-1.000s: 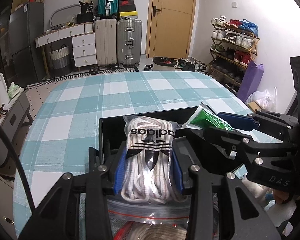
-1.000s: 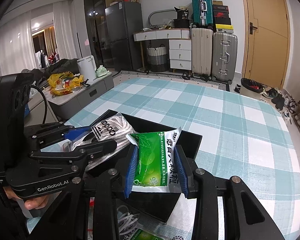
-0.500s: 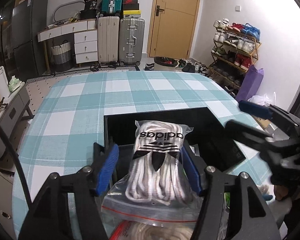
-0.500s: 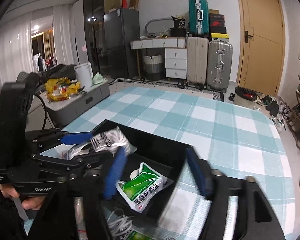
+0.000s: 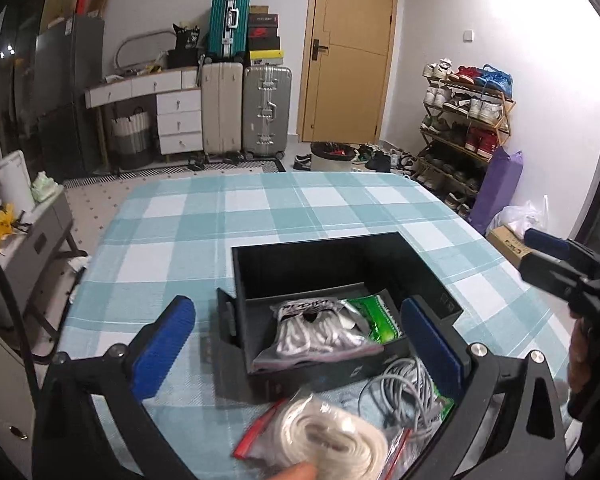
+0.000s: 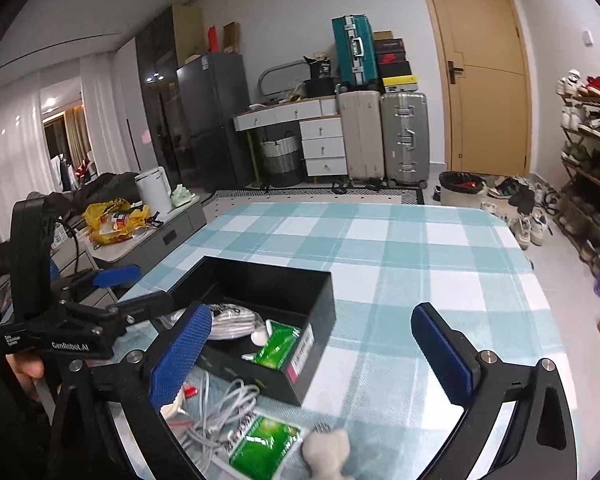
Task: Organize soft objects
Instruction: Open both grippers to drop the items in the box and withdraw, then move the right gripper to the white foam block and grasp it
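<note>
An open black box [image 5: 440, 280] [image 6: 320, 312] sits on the checked table. Inside lie a clear bag of white laces [image 5: 320, 332] [image 6: 232, 322] and a green tissue pack [image 5: 374, 316] [image 6: 278, 344]. My left gripper [image 5: 300, 348] is open and empty, raised above the box's near side. My right gripper [image 6: 312, 344] is open and empty, above the box's near right corner. In front of the box lie a bag of white cord [image 5: 328, 440], a grey cable coil [image 5: 404, 388] [image 6: 220, 412], a second green pack [image 6: 264, 448] and a small beige plush [image 6: 328, 452].
The teal checked tablecloth [image 5: 260, 216] [image 6: 400, 248] stretches beyond the box. A fingertip [image 5: 296, 472] shows at the bottom edge of the left wrist view. Suitcases, a drawer desk, a door and a shoe rack stand behind the table.
Both grippers opened: the lace bag and green pack dropped into the box. Both grippers then drew back and up from the box.
</note>
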A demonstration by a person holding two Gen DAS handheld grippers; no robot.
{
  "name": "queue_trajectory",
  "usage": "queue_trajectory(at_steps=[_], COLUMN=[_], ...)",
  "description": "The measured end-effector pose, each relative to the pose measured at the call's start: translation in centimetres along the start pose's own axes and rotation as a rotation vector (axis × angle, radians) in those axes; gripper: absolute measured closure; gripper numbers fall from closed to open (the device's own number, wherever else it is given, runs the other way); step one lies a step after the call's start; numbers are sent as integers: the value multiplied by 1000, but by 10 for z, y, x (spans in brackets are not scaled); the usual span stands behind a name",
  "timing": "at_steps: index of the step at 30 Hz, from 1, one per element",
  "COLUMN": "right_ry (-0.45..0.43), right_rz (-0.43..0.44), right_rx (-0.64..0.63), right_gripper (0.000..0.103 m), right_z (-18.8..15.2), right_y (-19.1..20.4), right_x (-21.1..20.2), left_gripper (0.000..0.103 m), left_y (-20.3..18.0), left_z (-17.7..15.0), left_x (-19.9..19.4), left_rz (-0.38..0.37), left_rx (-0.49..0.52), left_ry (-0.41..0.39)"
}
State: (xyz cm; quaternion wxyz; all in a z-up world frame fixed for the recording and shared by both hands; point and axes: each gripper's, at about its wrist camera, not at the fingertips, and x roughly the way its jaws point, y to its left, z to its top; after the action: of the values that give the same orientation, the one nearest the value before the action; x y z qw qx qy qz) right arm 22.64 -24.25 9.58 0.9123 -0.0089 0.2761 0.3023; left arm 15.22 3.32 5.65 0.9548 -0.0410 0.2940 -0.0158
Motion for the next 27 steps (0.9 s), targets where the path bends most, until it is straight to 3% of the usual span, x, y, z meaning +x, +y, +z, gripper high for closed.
queue_trajectory(at_steps=[14,27], right_ry=[-7,37], right_rz=[-33,-62], right_rx=[11,-45], right_gripper=[1,1], right_z=[-38,-62], right_y=[0,20], right_x=[-61,-76], left_gripper=[0,0], left_y=[-6,-13], left_z=[-44,-71], left_x=[-36,-52], left_rz=[12,37], left_rx=[2,5], left_ry=[29,47])
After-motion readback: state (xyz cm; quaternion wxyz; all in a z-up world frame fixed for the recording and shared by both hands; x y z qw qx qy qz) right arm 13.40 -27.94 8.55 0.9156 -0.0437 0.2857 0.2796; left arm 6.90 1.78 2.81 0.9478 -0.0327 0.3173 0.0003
